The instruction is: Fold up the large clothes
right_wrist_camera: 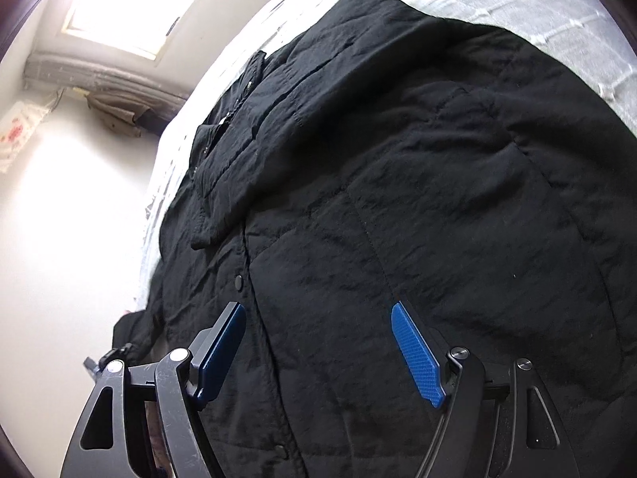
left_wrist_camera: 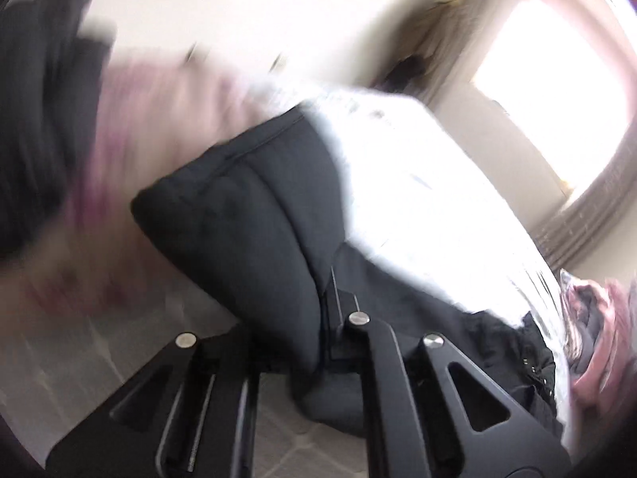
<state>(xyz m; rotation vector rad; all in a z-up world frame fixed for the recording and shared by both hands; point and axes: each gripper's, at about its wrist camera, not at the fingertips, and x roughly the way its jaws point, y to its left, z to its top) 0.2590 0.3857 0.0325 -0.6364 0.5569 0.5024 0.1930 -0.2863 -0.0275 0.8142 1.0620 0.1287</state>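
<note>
**Sleeve in the left fingers, jacket body under the right**

The black padded jacket (right_wrist_camera: 398,183) lies spread on the white bed (right_wrist_camera: 557,20), front up, its snap placket running lengthwise away from the right gripper (right_wrist_camera: 318,354). That gripper's blue-padded fingers (right_wrist_camera: 416,354) stand wide apart just above the cloth with nothing pinched between them; the placket passes just inside the left-hand finger, and the collar lies far ahead.

The left gripper (left_wrist_camera: 318,342) has its fingers drawn nearly together on a thick padded part of the jacket, probably a sleeve (left_wrist_camera: 239,223), which rises ahead of them and leans to the left in a blurred view; the bed shows beyond it to the right.

Judgement: the left hand, already holding, is the nearer one to carry the fold. The sleeve's long axis runs straight out from its fingers, so the move would take it across toward the jacket's body, where the right fingers wait open.
</note>
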